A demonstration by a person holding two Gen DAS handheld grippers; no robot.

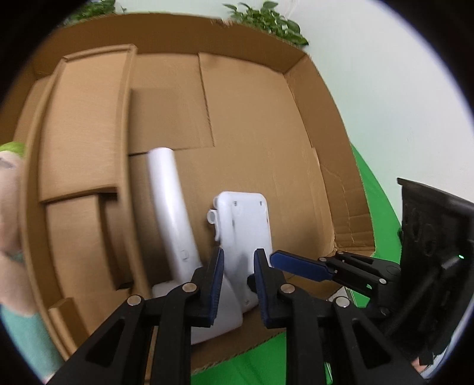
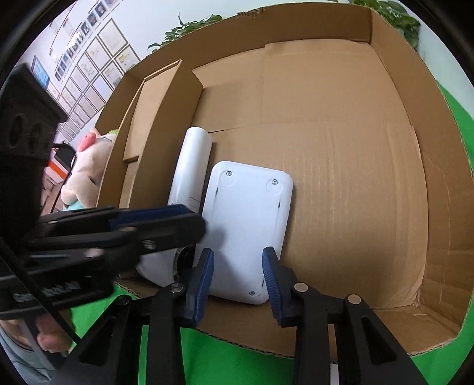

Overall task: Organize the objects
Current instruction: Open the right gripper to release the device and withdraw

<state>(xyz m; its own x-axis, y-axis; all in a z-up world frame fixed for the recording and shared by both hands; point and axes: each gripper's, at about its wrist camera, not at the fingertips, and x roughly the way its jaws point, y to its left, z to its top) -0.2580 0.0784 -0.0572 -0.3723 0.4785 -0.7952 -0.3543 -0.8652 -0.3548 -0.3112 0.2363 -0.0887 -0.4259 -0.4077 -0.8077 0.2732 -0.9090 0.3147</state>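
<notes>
A white device with a flat screwed base plate and a curved white handle lies inside a large open cardboard box. My left gripper straddles the near end of the base plate, its blue pads against its sides. My right gripper is open around the plate's near end with small gaps at both sides; it also shows in the left wrist view at the right. The left gripper crosses the right wrist view from the left.
Cardboard insert pieces stand along the box's left side. A plush toy sits outside the box at the left. Green cloth covers the surface under the box. Plants stand behind it.
</notes>
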